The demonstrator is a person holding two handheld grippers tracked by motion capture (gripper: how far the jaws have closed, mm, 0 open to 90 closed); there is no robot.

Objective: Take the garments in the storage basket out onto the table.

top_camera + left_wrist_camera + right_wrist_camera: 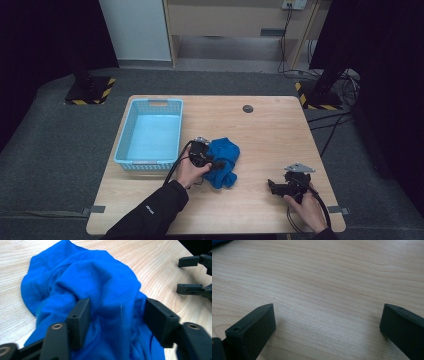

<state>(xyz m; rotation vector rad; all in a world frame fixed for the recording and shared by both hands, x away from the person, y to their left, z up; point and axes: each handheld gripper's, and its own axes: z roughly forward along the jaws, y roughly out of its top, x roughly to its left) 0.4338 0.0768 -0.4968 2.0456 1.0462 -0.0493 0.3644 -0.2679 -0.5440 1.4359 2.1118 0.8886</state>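
Note:
A crumpled blue cloth lies on the wooden table, just right of a light blue basket. My left gripper rests on the cloth's left side, held by a hand in a dark sleeve. In the left gripper view its jaws stand apart with folds of the blue cloth bunched between them, not pinched. My right gripper sits near the table's front right, open, its jaws pointing left toward the cloth. In the right gripper view its jaws are spread wide over bare wood. The right gripper also appears far off in the left gripper view.
A light blue plastic basket stands at the table's left with nothing in it. A small dark round disc sits near the far edge. Grey carpet surrounds the table, with stand bases and cables behind it.

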